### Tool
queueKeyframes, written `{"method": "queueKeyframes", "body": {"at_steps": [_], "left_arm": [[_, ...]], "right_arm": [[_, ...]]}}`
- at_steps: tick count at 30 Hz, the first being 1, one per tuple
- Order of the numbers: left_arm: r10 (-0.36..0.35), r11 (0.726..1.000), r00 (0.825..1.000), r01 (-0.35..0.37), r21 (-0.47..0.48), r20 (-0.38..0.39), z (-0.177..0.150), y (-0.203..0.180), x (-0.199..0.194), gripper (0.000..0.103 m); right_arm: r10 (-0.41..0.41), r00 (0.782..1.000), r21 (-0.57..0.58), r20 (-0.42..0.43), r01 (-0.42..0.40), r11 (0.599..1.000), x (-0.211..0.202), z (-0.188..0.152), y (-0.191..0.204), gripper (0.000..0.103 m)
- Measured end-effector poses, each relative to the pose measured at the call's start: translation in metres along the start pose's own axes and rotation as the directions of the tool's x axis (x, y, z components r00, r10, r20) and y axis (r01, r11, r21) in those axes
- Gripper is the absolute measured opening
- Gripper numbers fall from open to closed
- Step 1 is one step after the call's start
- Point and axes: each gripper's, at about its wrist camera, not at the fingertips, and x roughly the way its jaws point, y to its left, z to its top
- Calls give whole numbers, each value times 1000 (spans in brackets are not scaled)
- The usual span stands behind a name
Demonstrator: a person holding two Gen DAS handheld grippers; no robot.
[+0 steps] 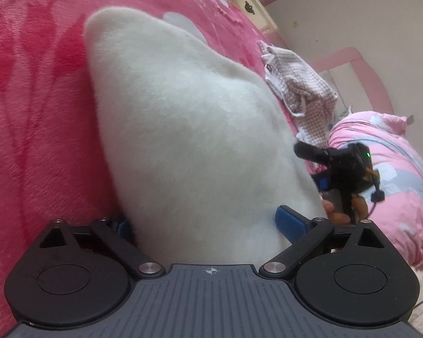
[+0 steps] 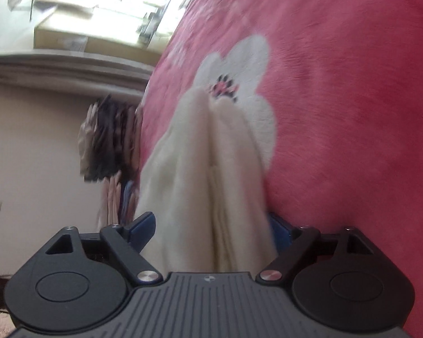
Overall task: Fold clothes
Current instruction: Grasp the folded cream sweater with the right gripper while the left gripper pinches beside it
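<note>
In the left wrist view, the left gripper (image 1: 208, 225) has its blue fingers (image 1: 292, 224) spread wide around the white fleece garment (image 1: 183, 129), which fills mid-frame on the pink floral blanket (image 1: 33, 112). At right, the right gripper (image 1: 338, 169) (partly blurred) sits beside a checked cloth (image 1: 301, 90). In the right wrist view, its fingers (image 2: 143, 229) are spread too, the garment's folds (image 2: 206, 174) between them.

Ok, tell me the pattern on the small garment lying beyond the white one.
Small pink-and-white check; left wrist view shows it best.
</note>
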Motion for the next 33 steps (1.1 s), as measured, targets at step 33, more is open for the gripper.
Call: {"method": "queueKeyframes", "body": {"at_steps": [33], "left_arm": [[117, 992, 993, -117, 48, 16, 5, -31, 3, 86]], "right_arm": [[57, 992, -180, -110, -76, 981, 31, -9, 36, 63]]}}
